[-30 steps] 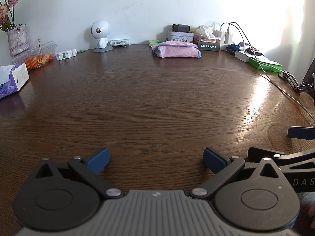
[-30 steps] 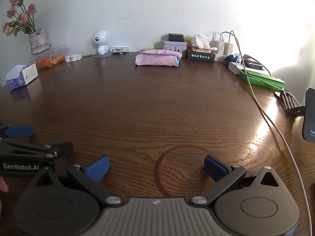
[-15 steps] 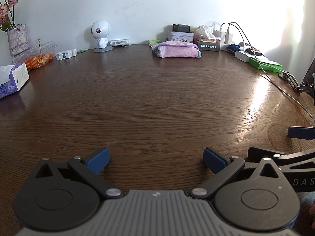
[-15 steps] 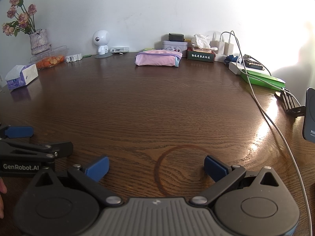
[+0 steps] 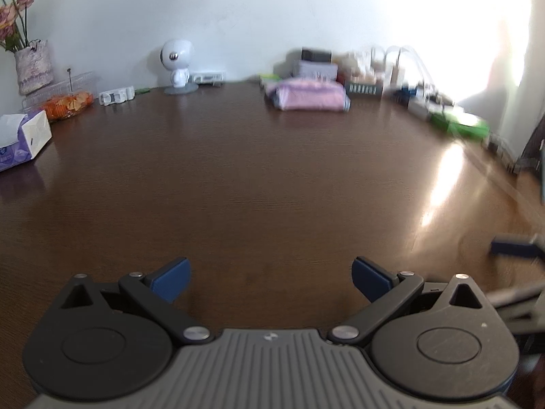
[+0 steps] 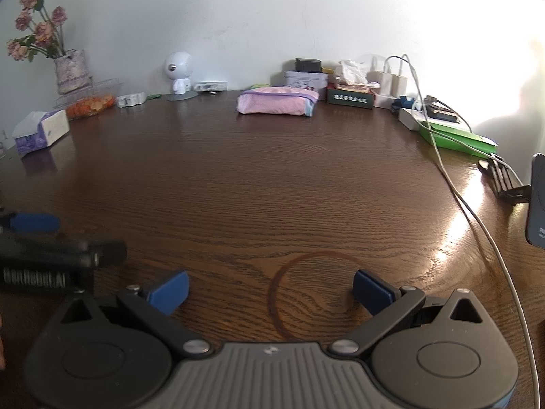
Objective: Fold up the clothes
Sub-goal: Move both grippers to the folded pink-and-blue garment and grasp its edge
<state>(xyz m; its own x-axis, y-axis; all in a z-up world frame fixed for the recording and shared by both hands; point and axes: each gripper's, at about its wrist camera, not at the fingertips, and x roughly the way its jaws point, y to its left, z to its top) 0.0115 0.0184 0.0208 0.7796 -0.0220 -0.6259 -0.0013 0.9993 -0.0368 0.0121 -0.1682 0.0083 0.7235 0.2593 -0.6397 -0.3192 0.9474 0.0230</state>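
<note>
Holding both grippers low over the near edge of the wide brown table point(image 6: 272, 177), I see bare wood between me and the work. Largest after the table is the folded pink garment point(image 6: 276, 101), lying flat at the far side near the wall, well apart from both tools, with a tin and a dark box just behind it. Nothing unfolded shows in either view, so I judge the folding either finished or not yet supplied with cloth.

To the right, a green box point(image 6: 456, 138) sits under a tangle of chargers, and a white cable point(image 6: 477, 218) trails from there across the table toward my right side. On the left stand a tissue box point(image 6: 41, 131) and a vase of dried roses point(image 6: 69, 70).

My right gripper point(image 6: 270, 288) has its jaws spread wide and empty over a ring mark in the wood; my left gripper point(image 5: 270, 274) is the same, wide and holding nothing. The left view is smeared, which suggests that hand is moving.

The risk I see: reaching across for the garment, the right tool could snag that loose cable and drag the chargers, and a fast, blurred left hand could clip its neighbour, which sits just beside it.
</note>
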